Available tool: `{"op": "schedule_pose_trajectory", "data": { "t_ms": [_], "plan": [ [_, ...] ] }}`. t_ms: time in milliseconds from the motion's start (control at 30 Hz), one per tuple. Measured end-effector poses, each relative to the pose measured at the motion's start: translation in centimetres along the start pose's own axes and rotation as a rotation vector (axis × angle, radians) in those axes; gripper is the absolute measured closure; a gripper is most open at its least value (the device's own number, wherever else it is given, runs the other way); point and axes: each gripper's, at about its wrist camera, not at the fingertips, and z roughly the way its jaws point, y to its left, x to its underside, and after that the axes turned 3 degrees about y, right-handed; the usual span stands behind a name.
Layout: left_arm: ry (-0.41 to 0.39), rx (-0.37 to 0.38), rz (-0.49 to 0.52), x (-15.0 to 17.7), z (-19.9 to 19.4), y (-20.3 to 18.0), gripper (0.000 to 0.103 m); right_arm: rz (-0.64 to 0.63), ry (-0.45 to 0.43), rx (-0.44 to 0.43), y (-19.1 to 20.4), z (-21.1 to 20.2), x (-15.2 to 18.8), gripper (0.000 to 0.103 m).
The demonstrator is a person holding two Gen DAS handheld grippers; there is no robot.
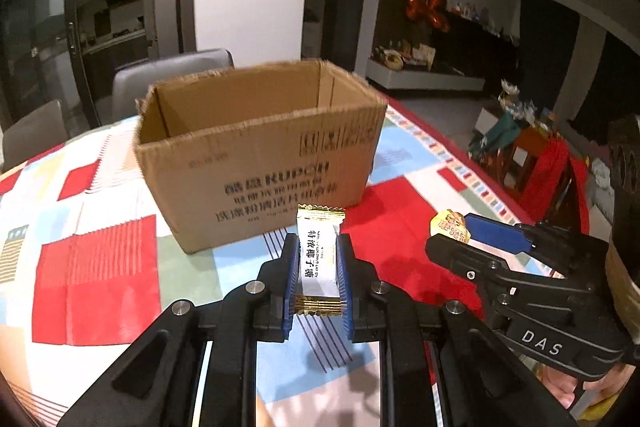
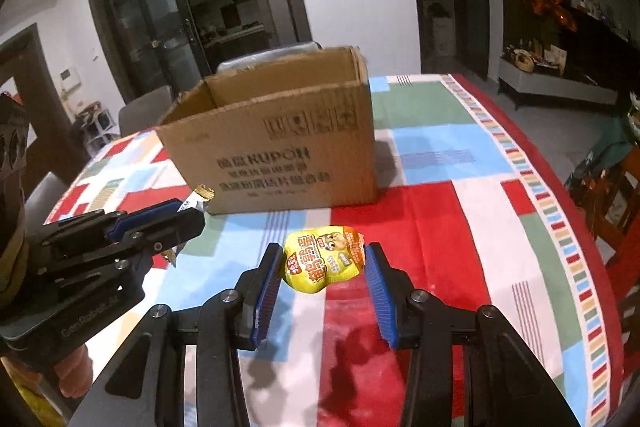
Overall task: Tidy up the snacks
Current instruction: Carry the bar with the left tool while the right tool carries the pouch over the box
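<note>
An open cardboard box [image 1: 260, 151] stands on the table; it also shows in the right wrist view [image 2: 276, 151]. My left gripper [image 1: 318, 247] is shut on a white and gold candy packet [image 1: 318, 259], held just in front of the box. It shows at the left of the right wrist view [image 2: 188, 215], the candy's tip [image 2: 202, 194] poking out. My right gripper [image 2: 320, 263] is shut on a yellow snack pouch [image 2: 324, 259], held above the table. It shows in the left wrist view [image 1: 448, 231] to the right, with the pouch [image 1: 450, 225] at its tips.
The table wears a patchwork cloth [image 2: 460, 219] of red, white, blue and green. Grey chairs [image 1: 172, 75] stand behind the box. The table's right edge [image 2: 592, 227] drops to a cluttered floor.
</note>
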Motion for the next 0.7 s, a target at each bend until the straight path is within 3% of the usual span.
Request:
{"op": "schedule_pose_trajectory", "data": {
  "t_ms": [700],
  "plan": [
    [-0.145, -0.100, -0.044, -5.1, -6.2, 1.4, 0.084, -0.086, -0.134, -0.027, 1.4, -3.9, -7.6, 0.060]
  ]
}}
